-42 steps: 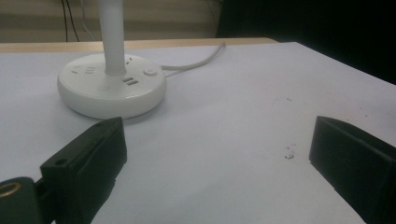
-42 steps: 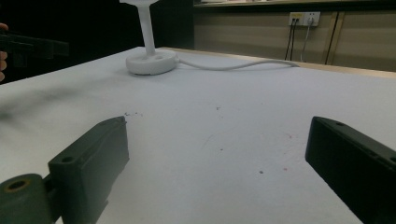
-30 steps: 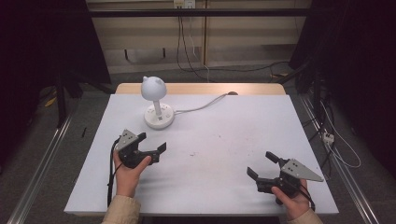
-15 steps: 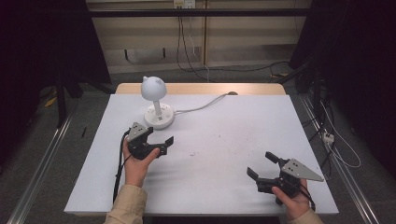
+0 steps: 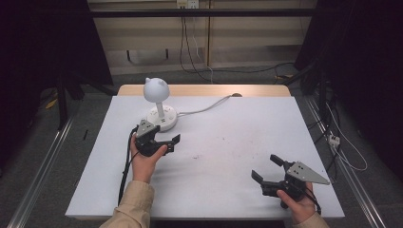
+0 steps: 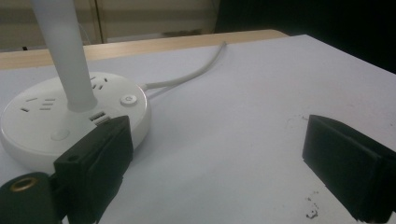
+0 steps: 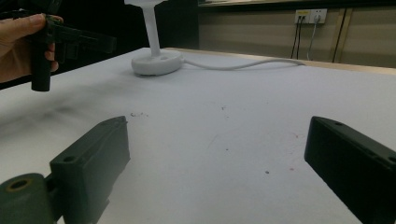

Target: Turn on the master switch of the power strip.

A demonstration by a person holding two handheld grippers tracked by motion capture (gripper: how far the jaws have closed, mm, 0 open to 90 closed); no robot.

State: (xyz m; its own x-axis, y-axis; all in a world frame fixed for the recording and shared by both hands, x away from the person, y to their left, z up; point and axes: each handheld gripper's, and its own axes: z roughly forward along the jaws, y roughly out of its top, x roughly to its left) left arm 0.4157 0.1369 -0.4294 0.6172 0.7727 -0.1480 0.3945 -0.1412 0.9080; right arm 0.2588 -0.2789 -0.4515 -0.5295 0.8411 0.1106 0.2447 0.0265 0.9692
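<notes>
The white plastic desk lamp with round socket base (image 5: 162, 117) stands at the table's far left; the left gripper (image 5: 164, 141) hovers spread just beside it. Likely top-heavy (grip the stiff stem (image 6: 65, 56)).

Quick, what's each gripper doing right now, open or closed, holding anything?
Left gripper: open, holding nothing, right beside the round base of the white lamp.
Right gripper: open, holding nothing, over bare table.
</notes>
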